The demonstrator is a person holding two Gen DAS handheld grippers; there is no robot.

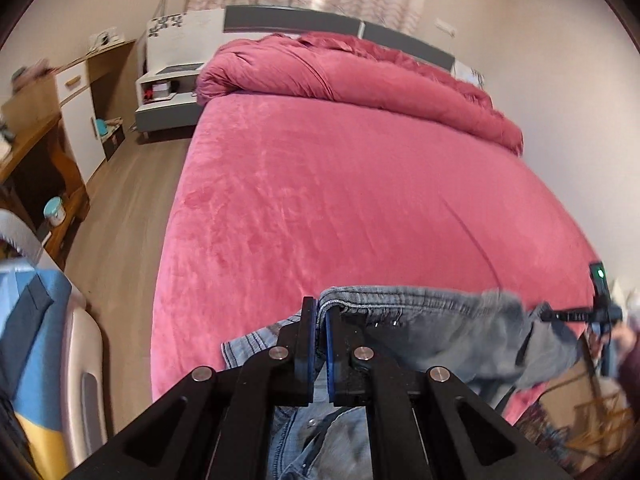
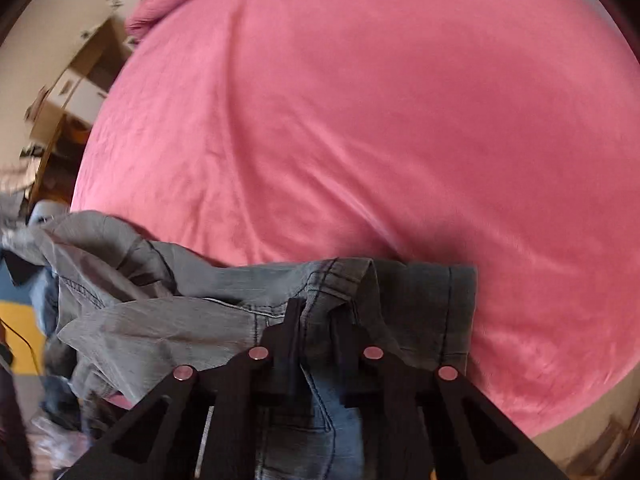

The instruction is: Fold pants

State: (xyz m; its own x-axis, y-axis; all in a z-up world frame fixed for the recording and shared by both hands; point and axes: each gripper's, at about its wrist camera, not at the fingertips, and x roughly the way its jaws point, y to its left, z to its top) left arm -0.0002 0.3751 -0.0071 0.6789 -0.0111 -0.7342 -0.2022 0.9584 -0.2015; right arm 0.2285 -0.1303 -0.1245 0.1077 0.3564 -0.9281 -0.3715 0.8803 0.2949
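Note:
Grey-blue denim pants (image 1: 440, 324) hang between my two grippers above the near edge of a pink bed (image 1: 340, 184). My left gripper (image 1: 320, 312) is shut on the waistband at one end. The right gripper shows at the far right of the left wrist view (image 1: 600, 316), holding the other end. In the right wrist view my right gripper (image 2: 320, 312) is shut on the pants (image 2: 180, 320), with bunched fabric between its jaws. The cloth sags to the left there and hangs below both grippers.
The pink bed (image 2: 360, 120) fills the space ahead, with a rolled pink duvet (image 1: 352, 72) at its head. A nightstand (image 1: 168, 88), wooden desk and cabinet (image 1: 52, 128) line the left wall. A white chair with blue cloth (image 1: 40, 340) stands near left.

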